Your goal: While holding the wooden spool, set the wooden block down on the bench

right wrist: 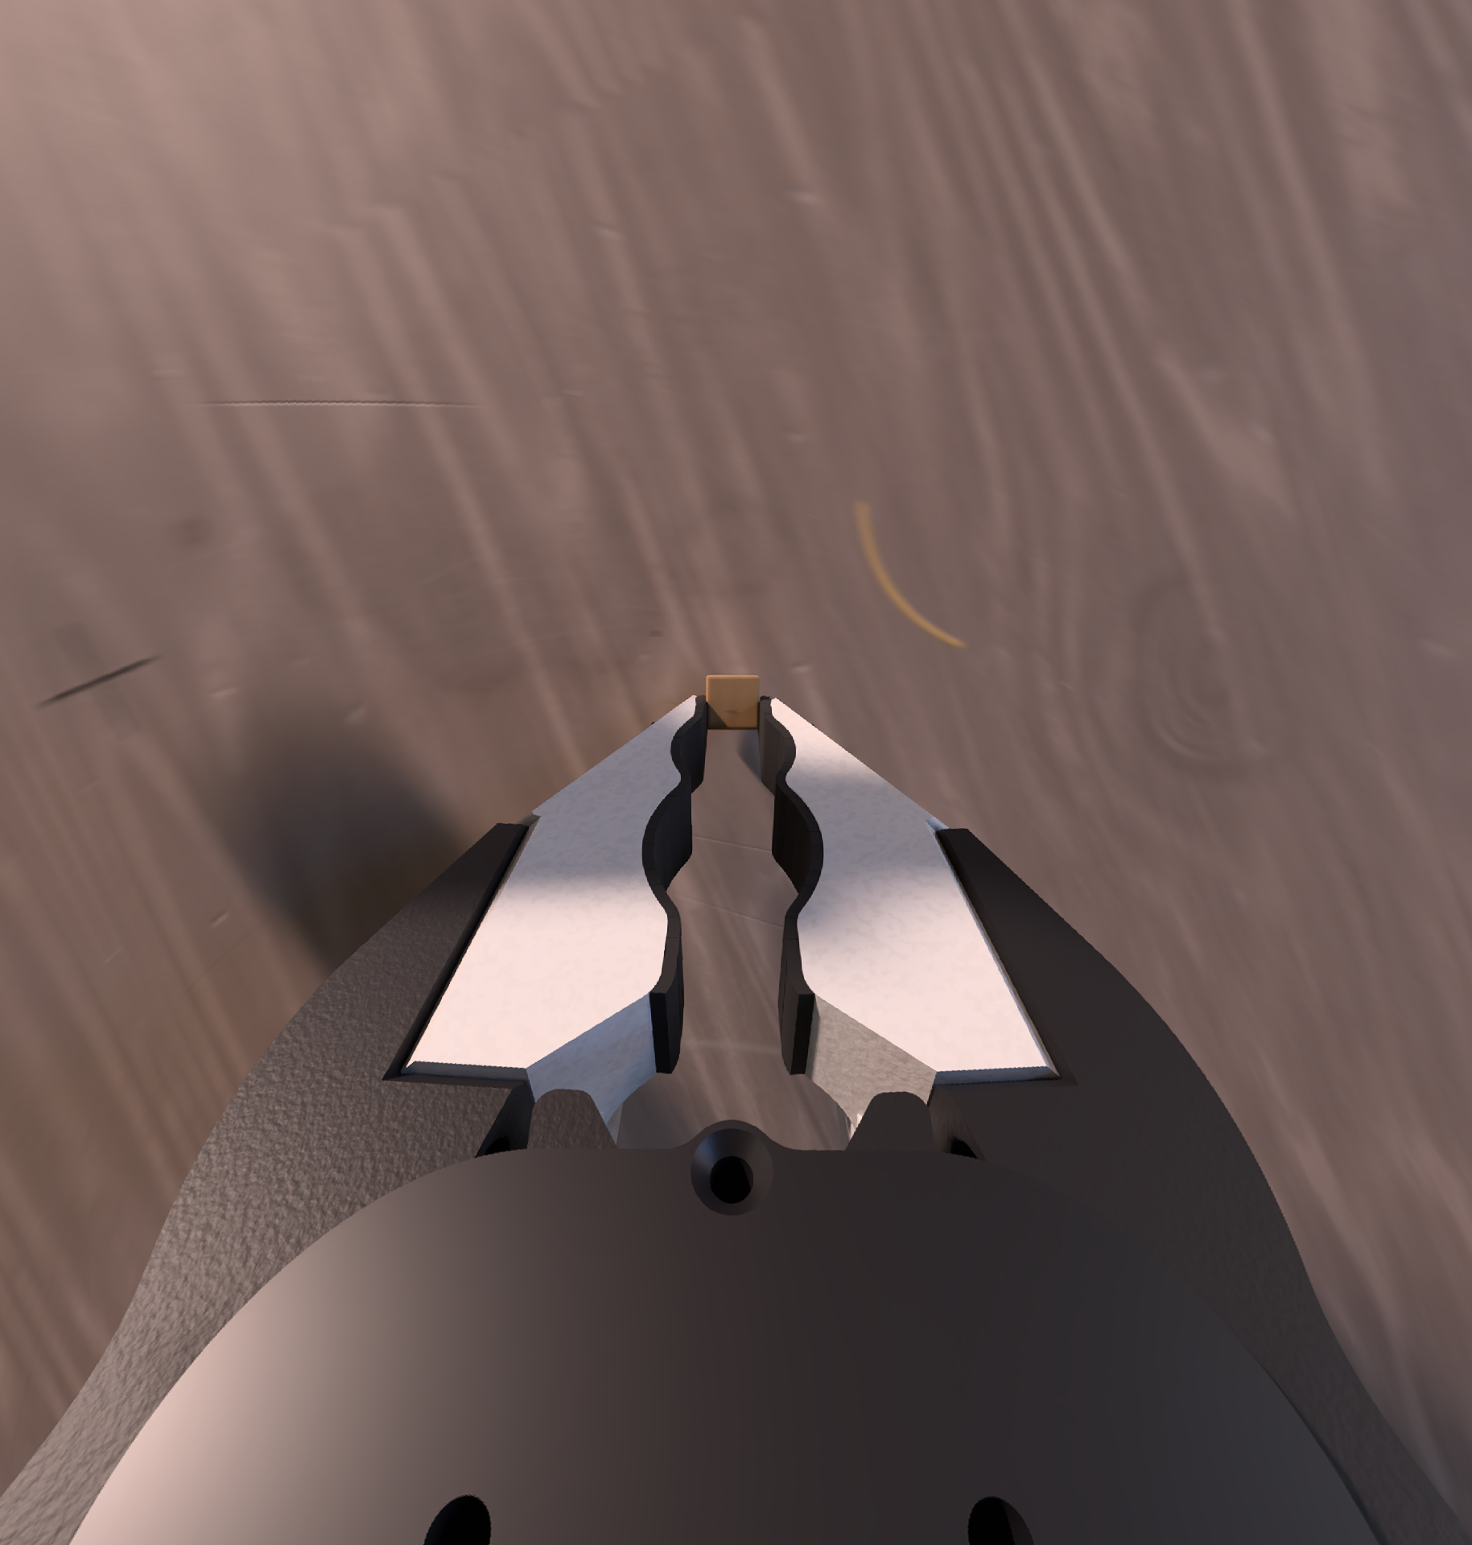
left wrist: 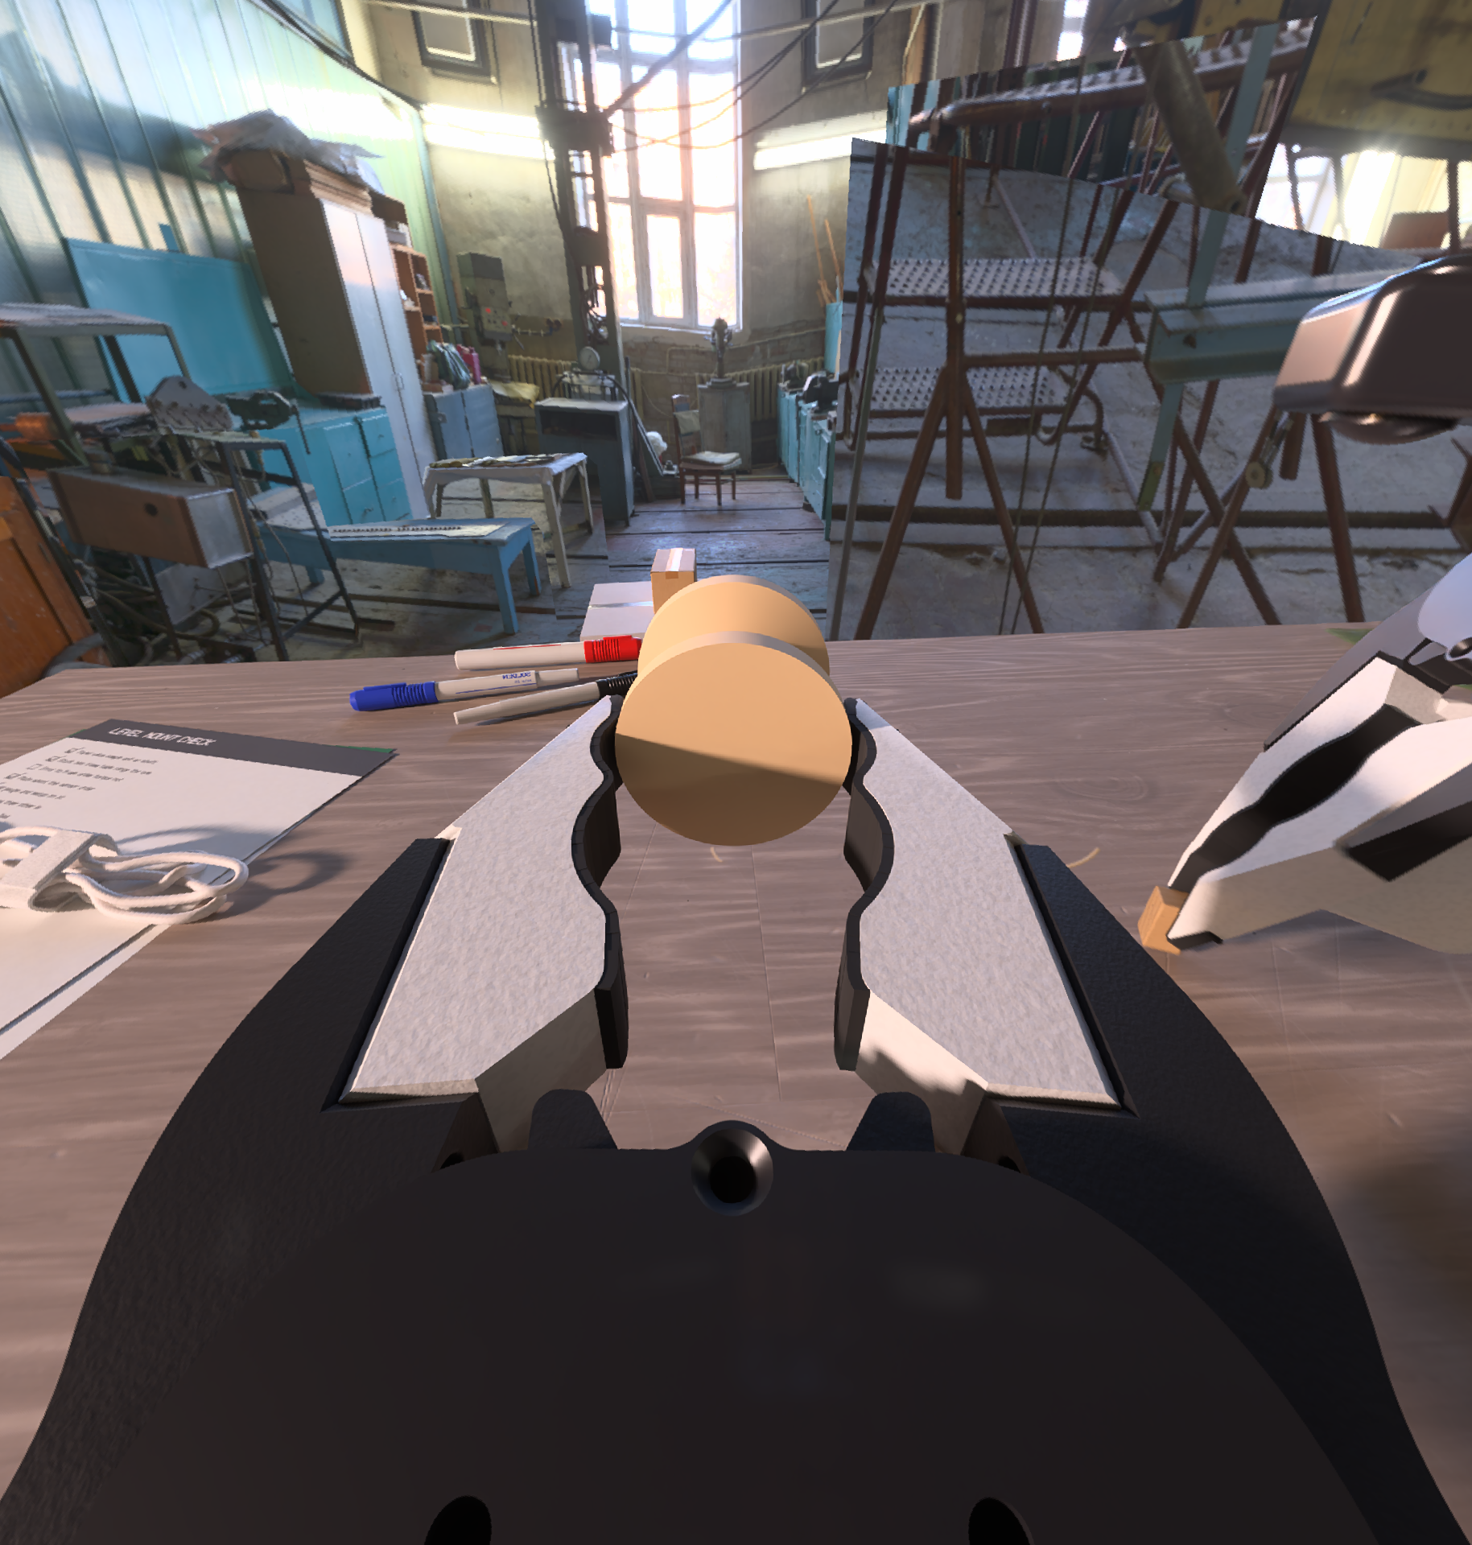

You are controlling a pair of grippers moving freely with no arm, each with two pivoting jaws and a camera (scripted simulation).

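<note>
- The left gripper (left wrist: 730,736) is clamped on the pale, smooth wooden spool (left wrist: 732,727) at the centre of the left wrist view, its dark pads pressing the sides of the near flange. That keeps the spool clear of the grey-brown wood-grain bench (left wrist: 1050,769), as the task requires.
- The spool's long axis runs away from the camera, along the fingers. One round end faces the lens and the other points toward the three marker pens (left wrist: 506,681) behind it.
- The right gripper (right wrist: 733,711) is tilted steeply down at the bench and closed on the small tan wooden block (right wrist: 731,701) at its very fingertips.
- At the right edge of the left wrist view, the block (left wrist: 1160,918) looks at or just above the bench; contact cannot be confirmed.
- Only a short stub of block protrudes, so its long axis cannot be judged.
- A printed white sheet (left wrist: 172,803) and a white coiled cord (left wrist: 105,874) lie at left, well apart.
</note>
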